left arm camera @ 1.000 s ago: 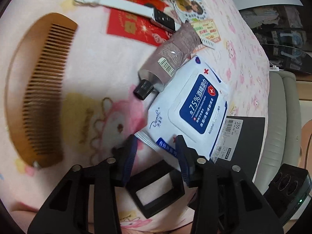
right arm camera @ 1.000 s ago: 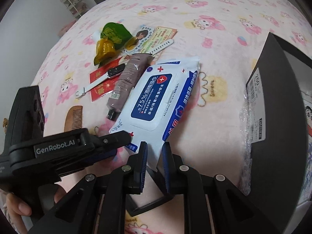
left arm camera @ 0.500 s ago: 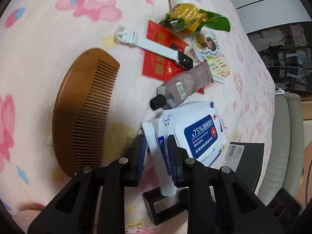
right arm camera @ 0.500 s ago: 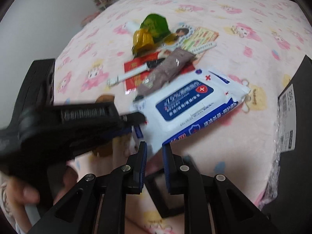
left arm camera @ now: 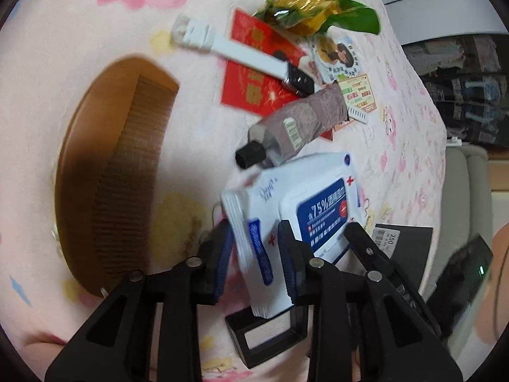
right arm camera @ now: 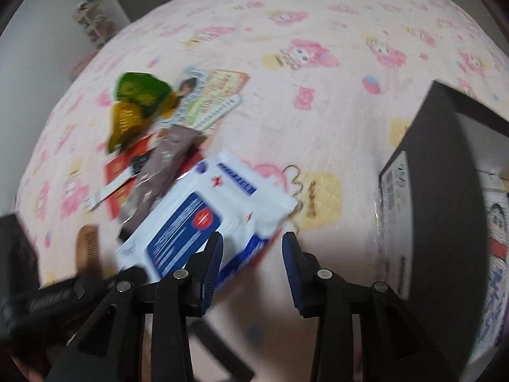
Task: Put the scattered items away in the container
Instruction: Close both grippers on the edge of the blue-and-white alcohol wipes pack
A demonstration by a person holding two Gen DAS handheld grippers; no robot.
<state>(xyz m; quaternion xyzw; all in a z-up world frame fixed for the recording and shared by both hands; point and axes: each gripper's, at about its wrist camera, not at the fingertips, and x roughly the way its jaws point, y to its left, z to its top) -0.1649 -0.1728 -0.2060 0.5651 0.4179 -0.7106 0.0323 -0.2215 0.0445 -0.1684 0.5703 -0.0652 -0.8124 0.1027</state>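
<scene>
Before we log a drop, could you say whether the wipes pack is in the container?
Out: wipes pack hangs in left gripper, beside black container.

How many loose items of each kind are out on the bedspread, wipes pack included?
Wipes pack: 1
Wooden comb: 1
Tube: 1
White watch: 1
Red envelope: 1
Snack packet: 1
Printed cards: 2
Total: 8

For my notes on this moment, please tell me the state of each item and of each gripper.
Left gripper: shut on the wipes pack.
Right gripper: open, holding nothing.
Wipes pack: gripped at one end, tilted up.
Tube: lying flat, cap on.
Comb: lying flat.
Black box: open at the top.
</scene>
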